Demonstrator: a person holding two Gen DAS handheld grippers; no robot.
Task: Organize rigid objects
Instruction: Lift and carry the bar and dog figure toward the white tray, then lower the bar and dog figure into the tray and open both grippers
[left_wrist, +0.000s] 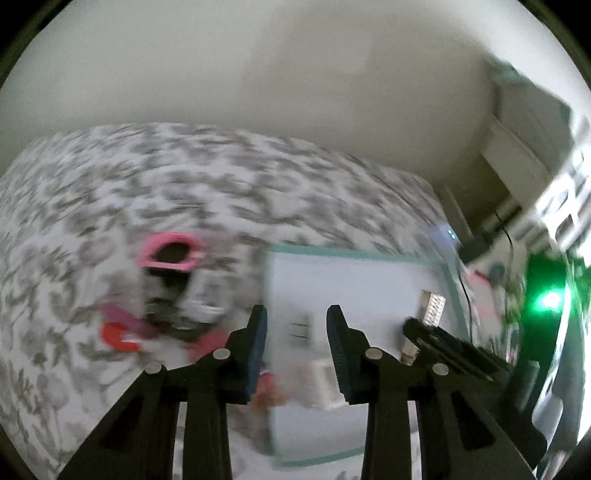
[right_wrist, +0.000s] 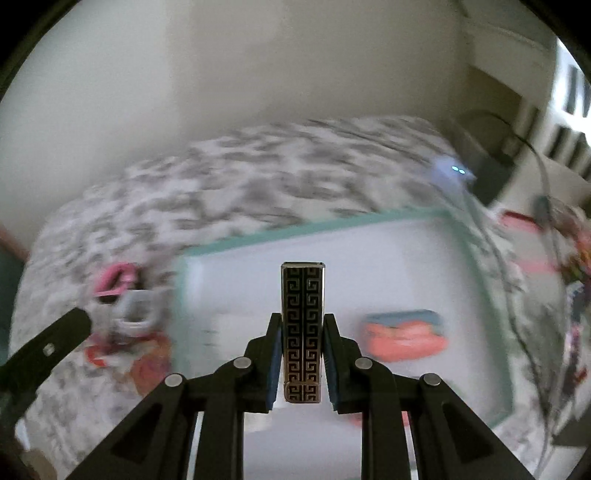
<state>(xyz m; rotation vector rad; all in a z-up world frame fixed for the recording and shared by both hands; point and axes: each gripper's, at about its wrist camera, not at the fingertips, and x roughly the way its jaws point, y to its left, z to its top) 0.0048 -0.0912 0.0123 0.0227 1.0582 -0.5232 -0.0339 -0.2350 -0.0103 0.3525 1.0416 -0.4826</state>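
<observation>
I can read no writing anywhere; my right gripper (right_wrist: 302, 354) is clamped on a slim box (right_wrist: 303, 325) with a black-and-gold key pattern, held above the teal-rimmed white tray (right_wrist: 369, 221). My left gripper (left_wrist: 297, 347) stands apart with nothing between its pads. Motion blur smears the pink-and-red clutter (left_wrist: 162, 291) on the floral bedspread (left_wrist: 184, 177) beside the tray into shapes I can't identify.

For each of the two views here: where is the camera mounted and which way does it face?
Left wrist: on the left gripper, angled down at the grey floral bedspread; open, empty jaws show.
Right wrist: on the right gripper, angled down; jaws clamp a black-and-gold patterned rectangular case.
Shared: the teal-rimmed white tray, the bedspread, and each other's gripper.
</observation>
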